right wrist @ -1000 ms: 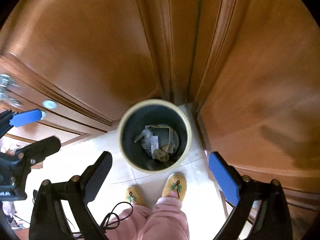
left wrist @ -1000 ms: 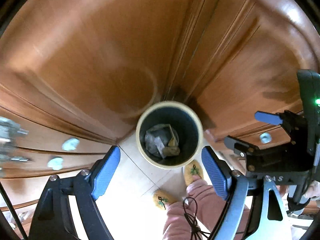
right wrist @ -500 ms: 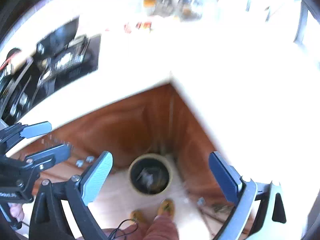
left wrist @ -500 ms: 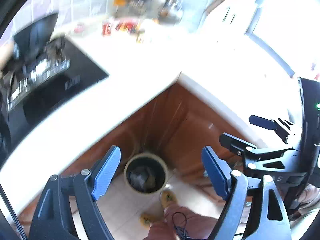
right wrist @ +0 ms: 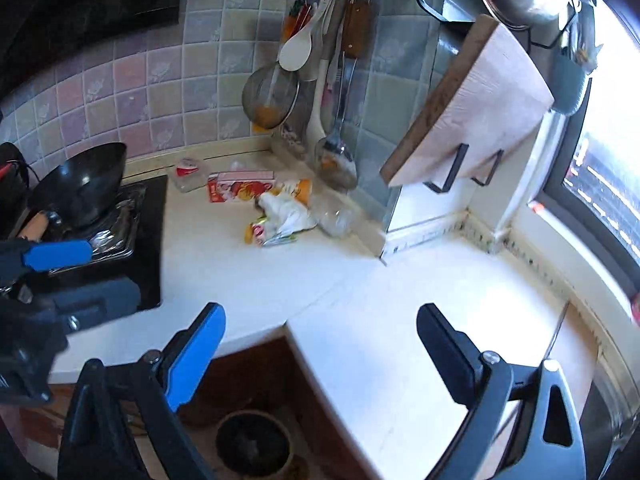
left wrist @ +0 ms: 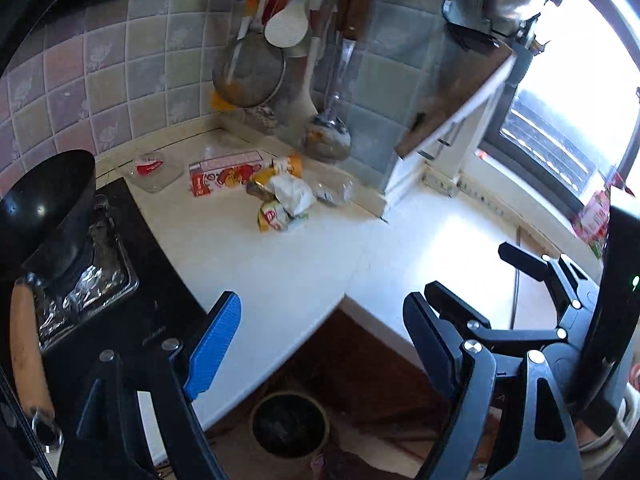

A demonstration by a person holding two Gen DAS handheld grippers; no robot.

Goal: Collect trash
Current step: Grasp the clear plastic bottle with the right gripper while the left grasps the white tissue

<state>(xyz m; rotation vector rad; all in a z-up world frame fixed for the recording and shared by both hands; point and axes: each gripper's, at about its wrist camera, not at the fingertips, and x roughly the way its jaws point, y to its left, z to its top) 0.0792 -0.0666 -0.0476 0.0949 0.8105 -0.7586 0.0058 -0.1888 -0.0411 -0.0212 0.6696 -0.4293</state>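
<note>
Nearest the cameras, the left gripper [left wrist: 320,344] and right gripper [right wrist: 320,356] were seen with fingers spread wide, nothing held between them. Below, a trash bin [right wrist: 253,444] was seen on the floor at the cabinet corner, under the white countertop [left wrist: 280,264] edge. Further back on the countertop, a cluster of trash was noted near the tiled wall corner: crumpled wrappers [left wrist: 286,202], a red-and-white carton [left wrist: 224,174], a clear plastic cup [left wrist: 150,170]. At left, a black wok [right wrist: 82,184] was seen on the stove. Utensils [right wrist: 316,60] were hung above the trash.
</note>
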